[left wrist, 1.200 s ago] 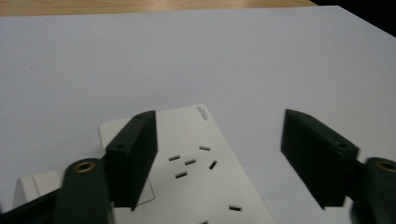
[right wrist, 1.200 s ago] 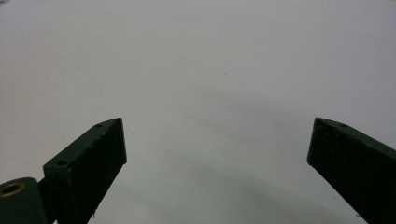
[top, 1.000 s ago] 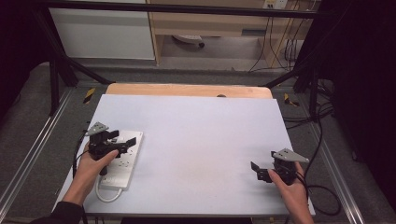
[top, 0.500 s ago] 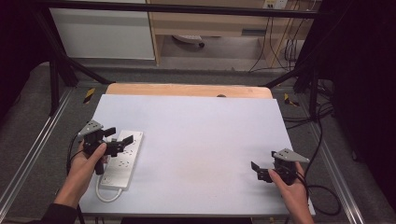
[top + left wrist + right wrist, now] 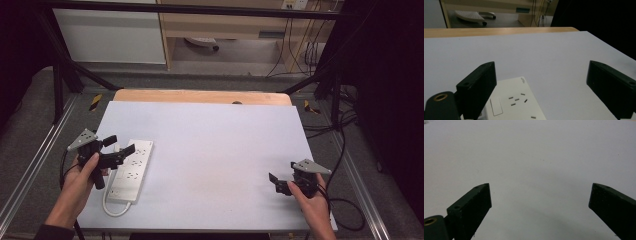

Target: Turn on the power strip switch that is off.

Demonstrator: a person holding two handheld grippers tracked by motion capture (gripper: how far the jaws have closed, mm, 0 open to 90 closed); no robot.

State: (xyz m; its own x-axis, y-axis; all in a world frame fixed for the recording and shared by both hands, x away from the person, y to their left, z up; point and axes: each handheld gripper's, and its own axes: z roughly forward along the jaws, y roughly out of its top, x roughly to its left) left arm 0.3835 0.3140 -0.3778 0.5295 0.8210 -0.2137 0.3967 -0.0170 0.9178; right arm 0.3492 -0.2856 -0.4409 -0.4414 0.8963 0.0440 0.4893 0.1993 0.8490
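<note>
A white power strip lies lengthwise near the left edge of the pale table, its cord looping at the near end. My left gripper hovers at the strip's left side, jaws wide open, with nothing between them. In the left gripper view the strip's socket end sits low between the open jaws of that gripper. My right gripper rests near the table's front right corner, open. In the right gripper view its jaws are spread over bare table surface.
A wooden board edge runs along the table's far side. Black cables trail off the right edge onto the floor. Metal frame rails flank both sides. A cabinet stands beyond the table.
My left hand and gripper have drifted left, from over the power strip to beside its left edge. The right gripper has stayed put.
</note>
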